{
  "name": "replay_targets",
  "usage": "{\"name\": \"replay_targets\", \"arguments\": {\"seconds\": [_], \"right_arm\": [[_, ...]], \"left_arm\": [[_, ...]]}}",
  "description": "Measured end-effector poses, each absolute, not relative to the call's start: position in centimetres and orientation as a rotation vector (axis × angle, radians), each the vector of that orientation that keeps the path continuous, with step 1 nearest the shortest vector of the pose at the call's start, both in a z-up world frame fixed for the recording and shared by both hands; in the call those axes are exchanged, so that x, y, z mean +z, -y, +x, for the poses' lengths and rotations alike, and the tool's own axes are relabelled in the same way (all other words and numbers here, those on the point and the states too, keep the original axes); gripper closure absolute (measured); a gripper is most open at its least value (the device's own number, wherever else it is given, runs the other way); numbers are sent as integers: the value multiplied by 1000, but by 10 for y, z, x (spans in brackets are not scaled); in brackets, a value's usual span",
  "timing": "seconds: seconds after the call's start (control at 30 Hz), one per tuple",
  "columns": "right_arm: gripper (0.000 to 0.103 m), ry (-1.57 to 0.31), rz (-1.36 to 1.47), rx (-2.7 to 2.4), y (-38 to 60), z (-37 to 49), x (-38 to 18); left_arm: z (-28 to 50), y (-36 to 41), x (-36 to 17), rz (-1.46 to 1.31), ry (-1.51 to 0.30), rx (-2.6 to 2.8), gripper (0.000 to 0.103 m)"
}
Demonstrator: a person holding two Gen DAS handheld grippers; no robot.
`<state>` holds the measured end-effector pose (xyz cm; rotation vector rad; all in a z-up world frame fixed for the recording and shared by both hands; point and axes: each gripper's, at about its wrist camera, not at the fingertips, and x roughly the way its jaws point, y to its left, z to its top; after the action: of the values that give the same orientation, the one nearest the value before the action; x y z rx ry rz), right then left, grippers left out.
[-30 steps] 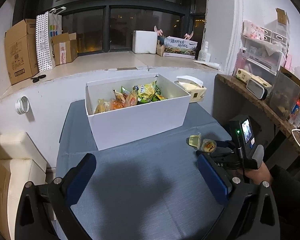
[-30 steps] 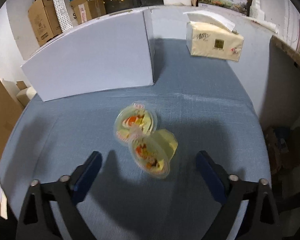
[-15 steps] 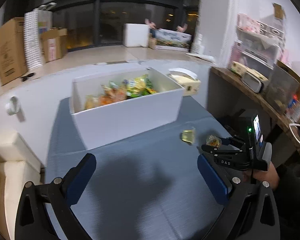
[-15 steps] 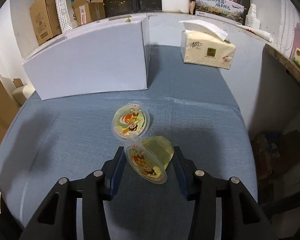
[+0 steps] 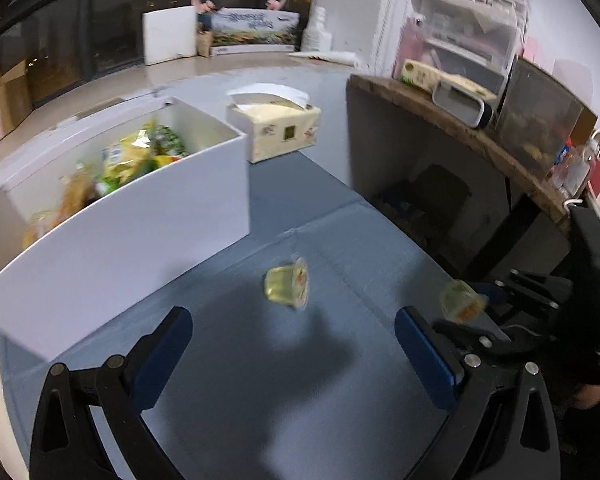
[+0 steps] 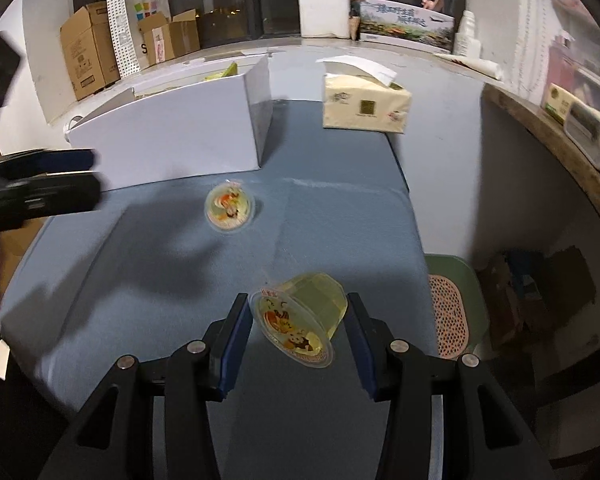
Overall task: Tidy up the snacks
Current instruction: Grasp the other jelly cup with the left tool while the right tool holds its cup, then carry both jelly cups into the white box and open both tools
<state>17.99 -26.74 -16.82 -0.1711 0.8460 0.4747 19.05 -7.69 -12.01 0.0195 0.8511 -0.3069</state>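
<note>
The right hand-held gripper point(image 6: 298, 330) grips a yellow jelly cup point(image 6: 300, 316) between its pads, above the blue worktop point(image 6: 148, 292). The left hand-held gripper point(image 5: 292, 354) stands wide, empty. A second jelly cup point(image 5: 288, 289) lies before the white snack box point(image 5: 132, 236).

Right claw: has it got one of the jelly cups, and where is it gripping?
Yes. The right claw holds a jelly cup by its side walls, tilted, foil lid facing the camera. The left claw holds nothing; the other jelly cup lies on the table.
</note>
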Motion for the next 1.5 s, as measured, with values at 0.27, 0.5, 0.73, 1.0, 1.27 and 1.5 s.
{"name": "replay_targets", "arguments": {"seconds": [0.27,0.5,0.73,1.0,1.27,1.5], "right_arm": [[52,-855,-104,479,286,180,-171],[52,-858,-94,492,284,180,-172],[52,-856,-81,512,280,177,-172],[52,-848,-57,523,281,175,-166],[52,-829,-50,560,267,178,-154],[52,-760,-84,656,222,186,-119]], "left_arm": [[232,102,-153,90,-901,-317,0],[251,108,-177,116,-940,-291,17],[250,105,-182,112,-958,-302,67],[213,93,-140,90,-846,-299,67],[143,45,-80,65,-701,-170,67],[124,-33,-44,-34,-623,-15,67]]}}
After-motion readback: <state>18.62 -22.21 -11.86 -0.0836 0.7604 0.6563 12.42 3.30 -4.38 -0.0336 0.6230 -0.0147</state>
